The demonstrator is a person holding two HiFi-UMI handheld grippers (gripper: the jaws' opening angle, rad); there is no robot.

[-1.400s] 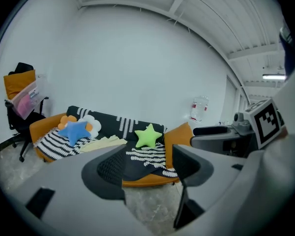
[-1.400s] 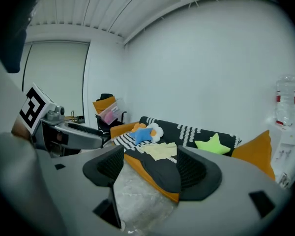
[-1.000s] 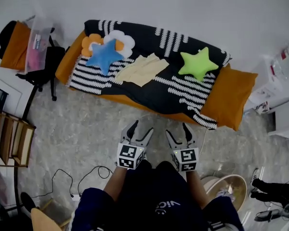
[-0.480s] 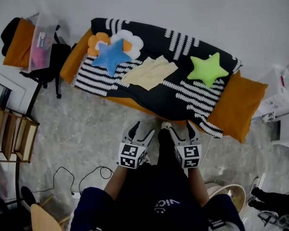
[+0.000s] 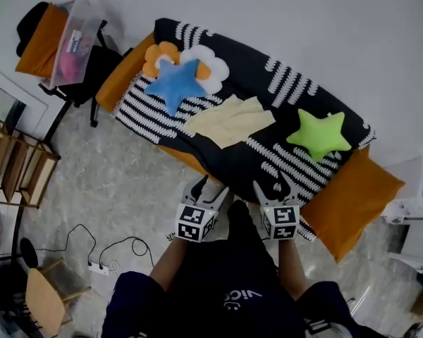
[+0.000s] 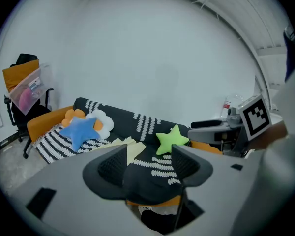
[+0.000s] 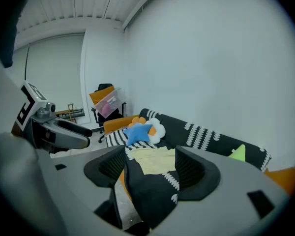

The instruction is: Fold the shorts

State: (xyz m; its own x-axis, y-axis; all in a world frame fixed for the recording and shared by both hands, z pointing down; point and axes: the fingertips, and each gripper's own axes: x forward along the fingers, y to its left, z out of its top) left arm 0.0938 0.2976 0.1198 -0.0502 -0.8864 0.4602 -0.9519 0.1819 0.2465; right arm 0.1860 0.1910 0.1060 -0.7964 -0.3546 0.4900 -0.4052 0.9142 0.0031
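Against the white wall (image 5: 303,20) a sofa (image 5: 349,199) is standing on a pale stone floor (image 5: 113,182). Its orange mattress is showing at both ends, and a black blanket (image 5: 247,69) with white stripes is lying over most of it. To the left a black chair (image 5: 102,65) is carrying an orange cloth and a clear box (image 5: 74,41). A wooden rack (image 5: 17,171) is sitting nearer the left edge, and a cable (image 5: 106,248) is trailing over the floor.

One pair of pale yellow shorts (image 5: 229,120) is lying spread on the blanket, about mid-sofa. Three cushions are sharing the sofa: one blue star (image 5: 175,83) just left of the shorts, one flower (image 5: 211,67) tucked behind that star, and one green star (image 5: 319,135) to the right, apart from the shorts.

Two grippers are hovering side by side at the sofa's near edge, held out in front of the person's dark top. Both are pointing toward the sofa and tilting somewhat down, with the marker cubes facing up. The left gripper (image 5: 208,189) is holding its jaws apart with nothing in them. The right gripper (image 5: 273,186) is likewise keeping its jaws released and empty, short of the shorts.
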